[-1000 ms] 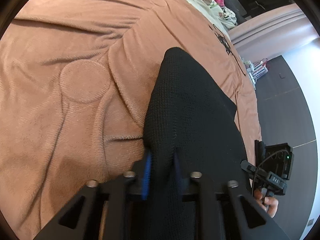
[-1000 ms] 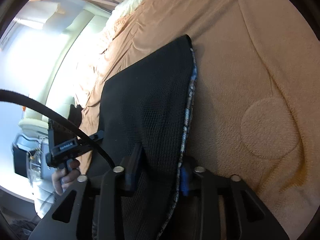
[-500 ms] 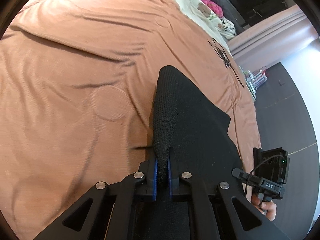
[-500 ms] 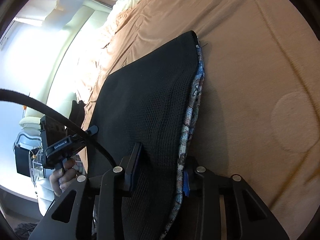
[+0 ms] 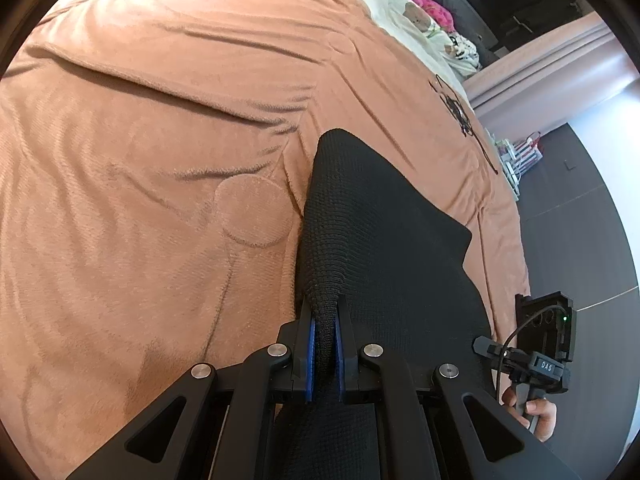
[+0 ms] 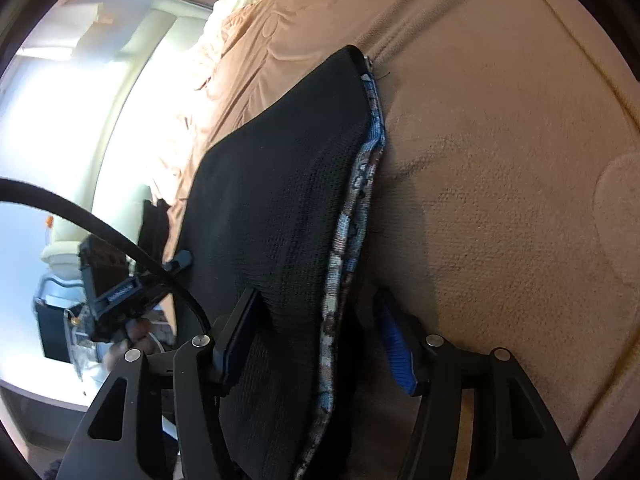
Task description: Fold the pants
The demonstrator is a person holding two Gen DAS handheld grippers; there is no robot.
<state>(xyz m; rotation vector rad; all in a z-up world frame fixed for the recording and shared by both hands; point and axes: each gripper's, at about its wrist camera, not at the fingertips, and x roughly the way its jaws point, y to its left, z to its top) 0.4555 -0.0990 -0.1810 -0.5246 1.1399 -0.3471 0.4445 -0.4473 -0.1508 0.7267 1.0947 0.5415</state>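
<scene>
Black knit pants [image 5: 380,240] lie on the orange bed blanket [image 5: 160,160]. My left gripper [image 5: 325,312] is shut on a raised fold at their left edge, the blue pads pressing the cloth. In the right wrist view the pants [image 6: 280,160] show a blue patterned waistband edge [image 6: 360,184]. My right gripper [image 6: 318,300] straddles that edge and its jaws are opening. The right finger [image 6: 396,352] stands clear of the cloth. The right-hand tool [image 5: 536,344] and a hand show at the left view's lower right.
A cream cover with soft toys [image 5: 424,20] lies at the far end of the bed. Dark floor [image 5: 580,220] and a small rack [image 5: 520,156] are past the bed's right edge. The other hand-held tool [image 6: 116,280] hangs left of the pants in the right view.
My left jaws went from loosely around the pants' edge to pinched tight on it. My right jaws spread apart, leaving the waistband edge loose between them.
</scene>
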